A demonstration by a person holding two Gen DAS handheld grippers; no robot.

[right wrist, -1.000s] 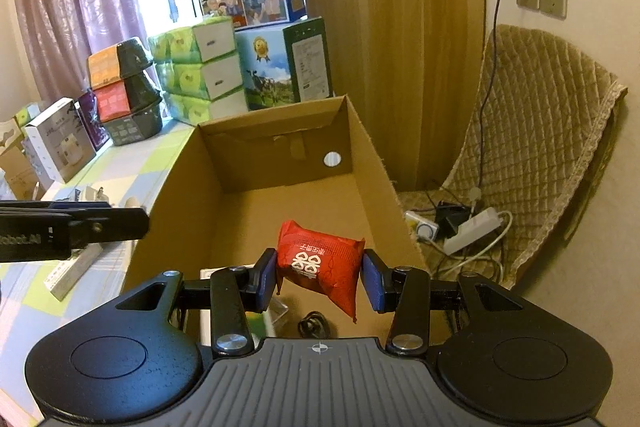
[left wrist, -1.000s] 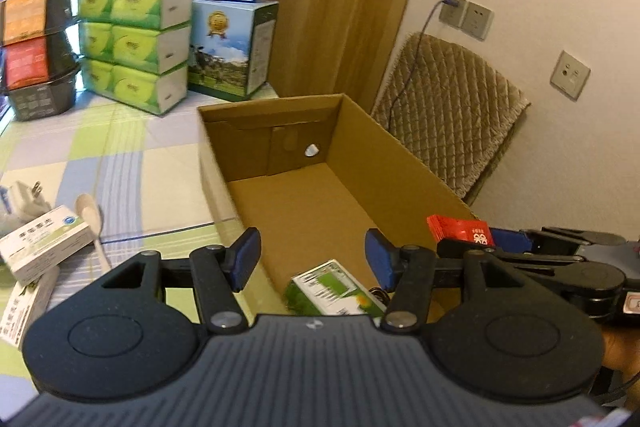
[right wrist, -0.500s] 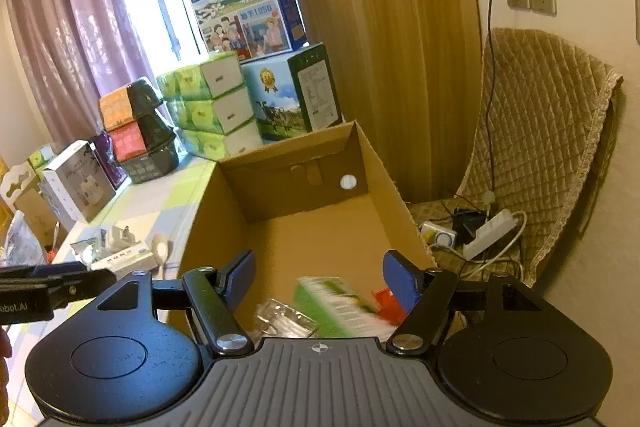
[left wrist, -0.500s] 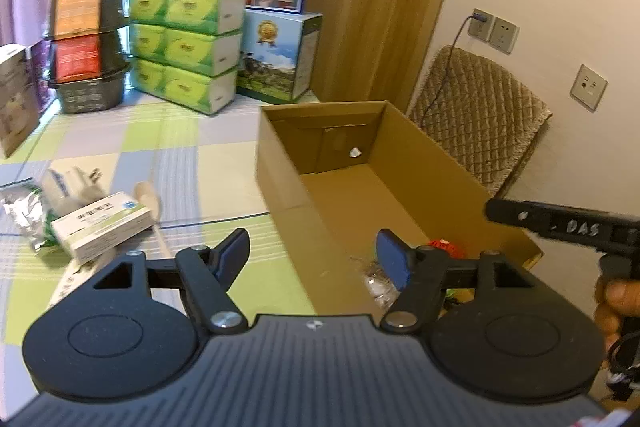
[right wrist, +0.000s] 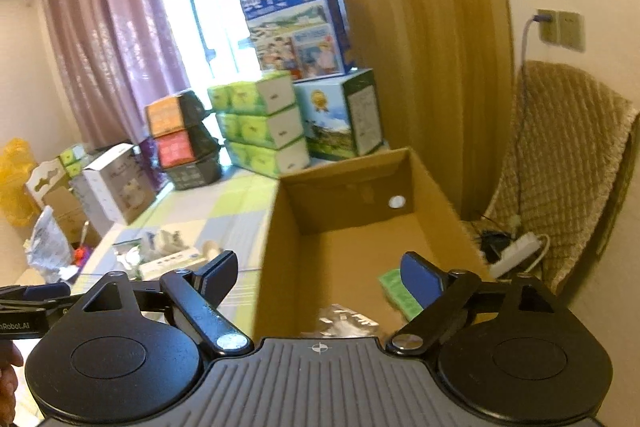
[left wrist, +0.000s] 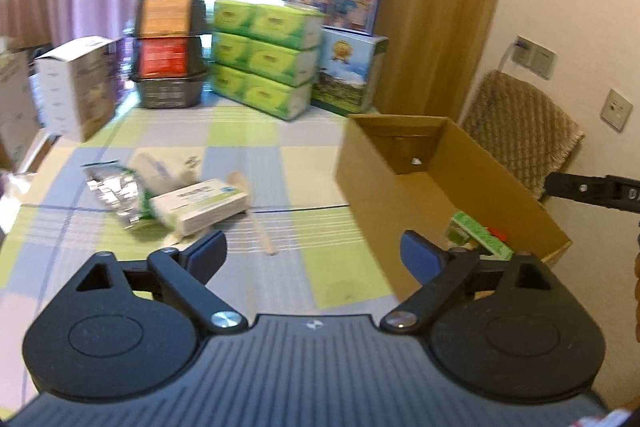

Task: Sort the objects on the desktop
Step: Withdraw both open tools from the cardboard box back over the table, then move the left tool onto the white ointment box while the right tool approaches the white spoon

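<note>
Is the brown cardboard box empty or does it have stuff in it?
Not empty: the brown cardboard box holds a green packet and a clear wrapper.

My left tool (left wrist: 314,253) and right tool (right wrist: 318,275): black housings with ribbed grey centre, two round caps, silver pivot screws, triangular cut-outs, and blue pads (left wrist: 420,257) on black fingers. White lettering marks the left tool's side.

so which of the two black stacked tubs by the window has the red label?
The lower tub, sitting in the dark basket. The tub on top of it carries an orange label instead.
</note>
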